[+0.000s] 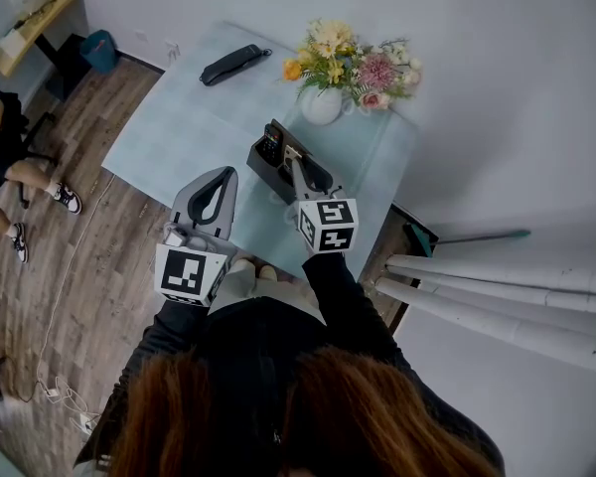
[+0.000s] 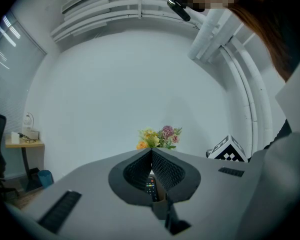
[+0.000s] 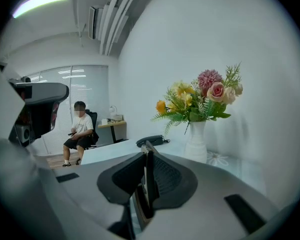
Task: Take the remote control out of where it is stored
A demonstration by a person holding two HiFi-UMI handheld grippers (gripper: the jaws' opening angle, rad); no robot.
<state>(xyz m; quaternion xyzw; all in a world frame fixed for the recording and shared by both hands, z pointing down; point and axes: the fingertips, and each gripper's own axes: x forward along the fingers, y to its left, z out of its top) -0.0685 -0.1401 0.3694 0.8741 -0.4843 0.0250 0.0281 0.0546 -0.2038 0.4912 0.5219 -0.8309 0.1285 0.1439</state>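
Observation:
A black remote control (image 1: pixel 269 145) stands upright in a dark storage box (image 1: pixel 261 174) on the pale blue table (image 1: pixel 169 137). My right gripper (image 1: pixel 294 157) reaches onto the box, just right of the remote. In the right gripper view its jaws (image 3: pixel 146 151) are shut on a thin dark panel (image 3: pixel 140 204), the box's wall. My left gripper (image 1: pixel 224 173) hovers over the table's near part, left of the box, apart from it. Its jaws (image 2: pixel 151 151) are shut with nothing in them, and the remote (image 2: pixel 150 186) shows in the gap behind them.
A white vase of flowers (image 1: pixel 323 102) stands just behind the box. A black phone handset (image 1: pixel 233 64) lies at the table's far side. A person (image 1: pixel 0 167) sits on the wooden floor side at left. White pipes (image 1: pixel 497 296) run along the right.

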